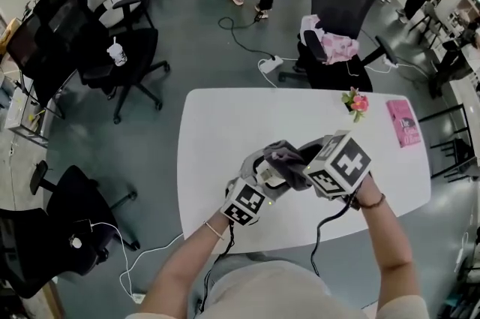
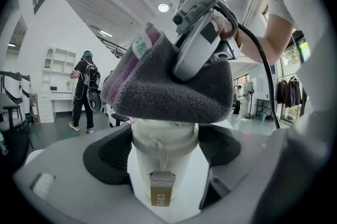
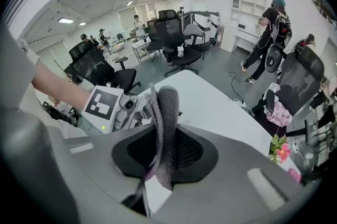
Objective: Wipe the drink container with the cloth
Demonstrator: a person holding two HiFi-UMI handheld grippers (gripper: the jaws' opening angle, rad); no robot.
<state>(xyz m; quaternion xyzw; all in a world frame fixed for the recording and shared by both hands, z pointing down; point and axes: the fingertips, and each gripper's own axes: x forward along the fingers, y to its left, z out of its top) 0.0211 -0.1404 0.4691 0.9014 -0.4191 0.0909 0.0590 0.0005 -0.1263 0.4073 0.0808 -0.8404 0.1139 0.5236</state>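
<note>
Holding the drink container [image 2: 160, 175] roughly upright, my left tool [image 2: 164, 152] is clamped on its white sides, one pad on each flank. I judge that this grip is there to steady it while the other side does the rubbing. The grey cloth [image 2: 174, 96] lies draped over the container's top, just ahead of the left tool's pads, with a pink-purple layer showing at its far edge. My right tool [image 3: 163, 152] is pressed together on a fold of that cloth, pinching it edge-on so the loose part beyond its tip can serve as a wiping pad. The two tools meet tip to tip over the white surface [image 1: 225, 122]. A small tan tag hangs on a string down the container's front, toward the left tool's base.
</note>
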